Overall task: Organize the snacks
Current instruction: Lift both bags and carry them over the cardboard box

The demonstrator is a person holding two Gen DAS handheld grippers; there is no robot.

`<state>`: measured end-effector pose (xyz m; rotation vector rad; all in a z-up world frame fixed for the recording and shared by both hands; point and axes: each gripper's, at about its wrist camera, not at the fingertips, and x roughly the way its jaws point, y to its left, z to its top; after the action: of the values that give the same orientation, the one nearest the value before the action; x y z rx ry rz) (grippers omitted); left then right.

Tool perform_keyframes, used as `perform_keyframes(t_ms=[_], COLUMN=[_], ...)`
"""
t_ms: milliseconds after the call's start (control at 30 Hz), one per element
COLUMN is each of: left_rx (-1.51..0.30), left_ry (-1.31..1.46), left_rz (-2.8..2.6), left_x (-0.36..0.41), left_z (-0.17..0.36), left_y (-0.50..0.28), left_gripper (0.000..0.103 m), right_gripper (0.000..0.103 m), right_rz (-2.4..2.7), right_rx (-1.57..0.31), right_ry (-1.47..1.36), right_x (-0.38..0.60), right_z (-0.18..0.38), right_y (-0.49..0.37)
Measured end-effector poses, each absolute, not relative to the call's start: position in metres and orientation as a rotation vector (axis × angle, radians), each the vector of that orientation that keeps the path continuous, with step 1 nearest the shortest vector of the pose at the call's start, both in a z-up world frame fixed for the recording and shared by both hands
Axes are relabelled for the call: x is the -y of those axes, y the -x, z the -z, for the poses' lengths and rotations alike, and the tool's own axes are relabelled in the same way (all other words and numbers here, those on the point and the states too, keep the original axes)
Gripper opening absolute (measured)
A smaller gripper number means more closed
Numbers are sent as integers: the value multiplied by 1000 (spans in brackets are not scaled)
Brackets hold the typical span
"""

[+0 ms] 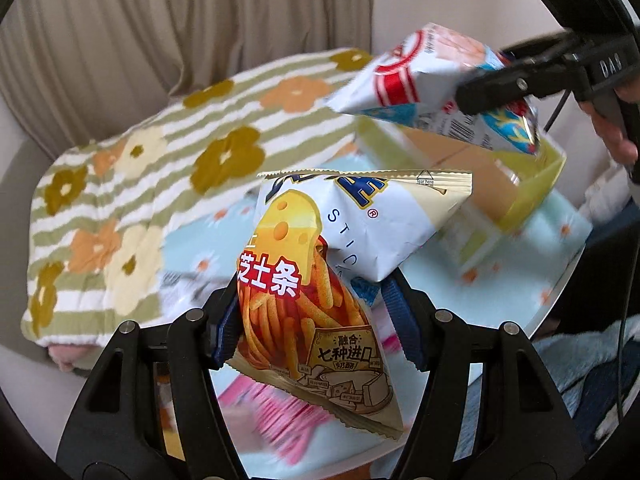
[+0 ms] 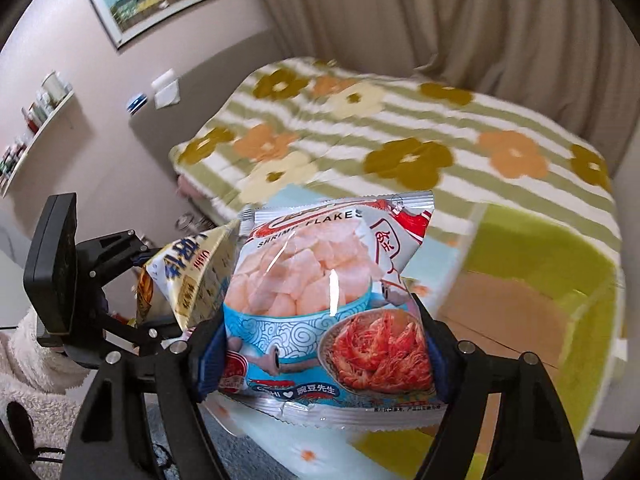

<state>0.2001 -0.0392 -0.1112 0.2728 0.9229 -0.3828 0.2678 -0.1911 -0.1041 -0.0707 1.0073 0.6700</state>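
My left gripper is shut on a cheese-stick snack bag, white with a yellow cheese picture, held above the table. It also shows in the right wrist view, at the left. My right gripper is shut on a shrimp-flakes bag, blue and white with pink flakes. In the left wrist view that bag hangs in the black right gripper above the yellow-green bin. The bin has a brown cardboard bottom and lies just right of the shrimp bag.
A light-blue flowered cloth covers the round table. A pink packet lies on it under the left gripper. A bed with a striped flower blanket stands behind. Curtains and a wall shelf lie beyond.
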Motion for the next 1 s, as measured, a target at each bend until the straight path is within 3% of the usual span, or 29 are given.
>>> perform_keyframes(t_ms=[400, 800, 833, 933, 1000], left_rx=[-927, -1064, -1075, -1112, -1106], left_ry=[-182, -119, -115, -134, -139], left_rz=[430, 444, 450, 434, 420], left_x=[196, 262, 263, 267, 266], left_z=[103, 148, 152, 163, 165], left_y=[-257, -302, -304, -309, -308], left_gripper=[61, 63, 66, 92, 94], right_gripper=[75, 75, 75, 75, 75], right_rz=[-458, -316, -305, -286, -278], right_rx=[-939, -958, -957, -961, -960], right_ry=[-3, -230, -238, -245, -255], right_x=[327, 379, 381, 382, 384], right_z=[105, 139, 141, 143, 145], right_y=[-257, -253, -252, -251, -252])
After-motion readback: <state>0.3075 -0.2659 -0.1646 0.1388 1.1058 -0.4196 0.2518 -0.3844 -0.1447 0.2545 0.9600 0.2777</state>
